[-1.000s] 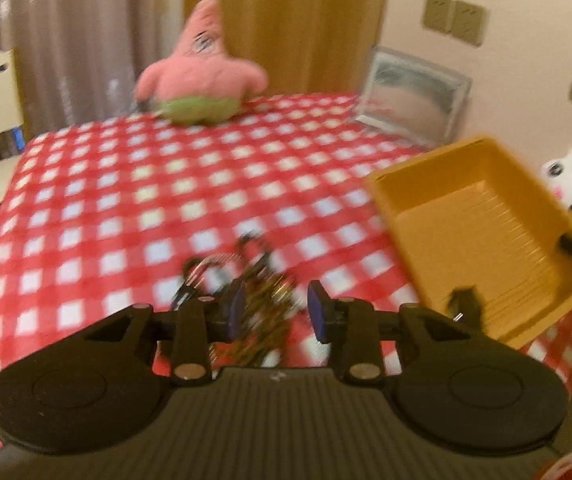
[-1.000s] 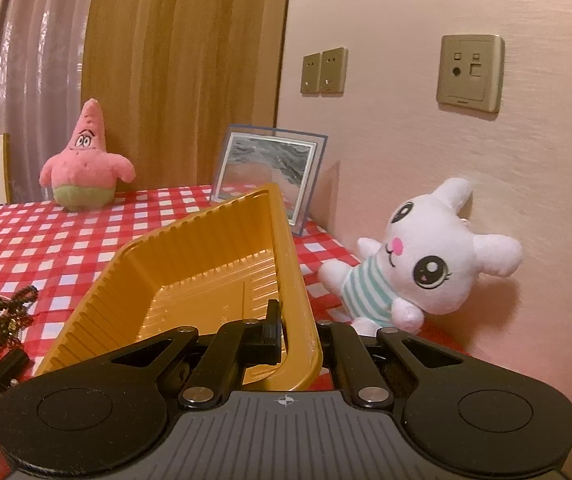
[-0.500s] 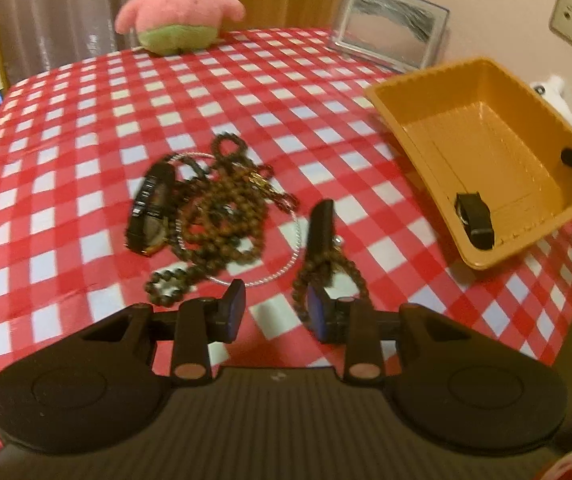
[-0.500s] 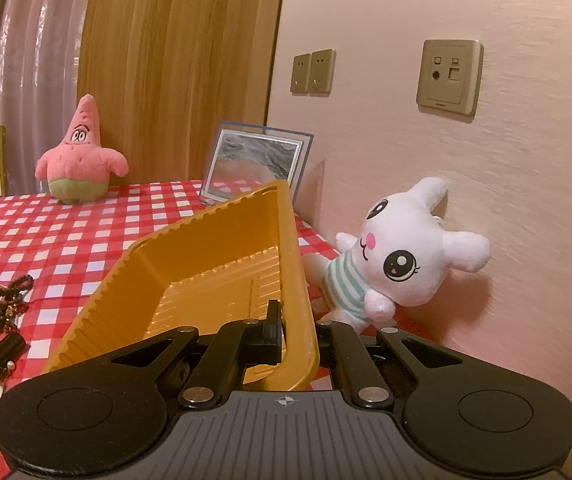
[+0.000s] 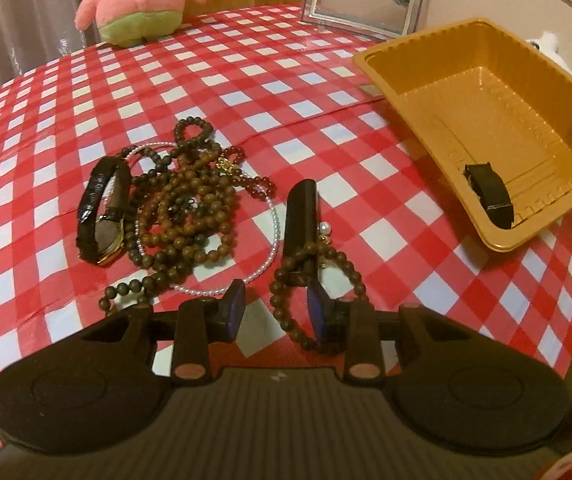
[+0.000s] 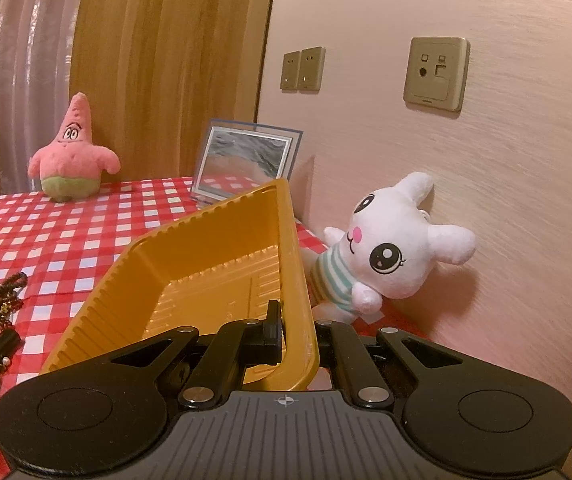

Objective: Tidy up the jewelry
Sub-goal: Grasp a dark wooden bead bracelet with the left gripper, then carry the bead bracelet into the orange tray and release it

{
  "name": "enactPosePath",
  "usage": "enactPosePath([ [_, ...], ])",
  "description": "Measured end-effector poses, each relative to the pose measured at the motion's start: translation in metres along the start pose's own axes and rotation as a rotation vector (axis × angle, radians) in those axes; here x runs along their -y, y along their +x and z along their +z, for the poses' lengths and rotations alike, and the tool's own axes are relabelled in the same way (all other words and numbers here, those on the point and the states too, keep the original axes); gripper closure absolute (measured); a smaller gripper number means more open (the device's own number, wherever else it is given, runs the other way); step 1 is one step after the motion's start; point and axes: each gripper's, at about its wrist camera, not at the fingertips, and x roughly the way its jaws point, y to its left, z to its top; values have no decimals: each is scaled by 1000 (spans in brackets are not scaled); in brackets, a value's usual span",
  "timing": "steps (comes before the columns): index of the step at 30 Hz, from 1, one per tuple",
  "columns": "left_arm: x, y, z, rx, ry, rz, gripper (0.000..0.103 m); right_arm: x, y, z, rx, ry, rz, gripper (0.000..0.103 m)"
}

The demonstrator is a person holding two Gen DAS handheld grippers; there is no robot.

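Your right gripper (image 6: 296, 332) is clamped on the near wall of the yellow tray (image 5: 482, 92), one finger inside, one outside. The tray sits tilted at the right edge of the table (image 5: 190, 68), near the drop-off. Let go carelessly or pull back and it probably slides or tips off. A black strap piece (image 5: 488, 194) already lies in the low corner and would go with it.

The jewelry is all on the checked cloth, left of the tray. The big risk is the tangled pile of brown beads (image 5: 184, 204): it touches the watch (image 5: 102, 216) and overlaps the pearl strand (image 5: 264, 264). Grab one loop and the whole knot likely drags along.

Your left gripper (image 5: 276, 308) hangs spread wide, holding nothing, right over the small bead bracelet (image 5: 312, 288). That bracelet loops around the black bar (image 5: 302, 220), with a small pearl (image 5: 325, 227) beside it. Pinch only beads and they may roll out of the pads; lift fast and the bar may come up too, then fall short of the tray.
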Motion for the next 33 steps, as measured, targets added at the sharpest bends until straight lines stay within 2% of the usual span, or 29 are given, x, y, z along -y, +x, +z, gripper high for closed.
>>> enactPosePath([
  [1, 0, 1, 0, -3, -2, -3, 76, 0, 0, 0, 1, -1, 0, 98],
  [4, 0, 4, 2, -14, -4, -19, 95, 0, 0, 0, 2, -2, 1, 98],
  [5, -1, 4, 2, -15, -6, -22, 97, 0, 0, 0, 3, -1, 1, 98],
  [11, -3, -15, 10, 27, -22, -40, 97, 0, 0, 0, 3, -2, 2, 98],
  [20, 11, -58, 42, 157, -9, -96, 97, -1, 1, 1, 5, -3, 4, 98],
  [24, 26, -63, 57, 189, -8, -170, 97, -2, 1, 1, 7, -7, 6, 98],
  [33, 82, -39, 79, 181, 51, -364, 97, -2, 1, 1, 11, -16, 16, 98],
])
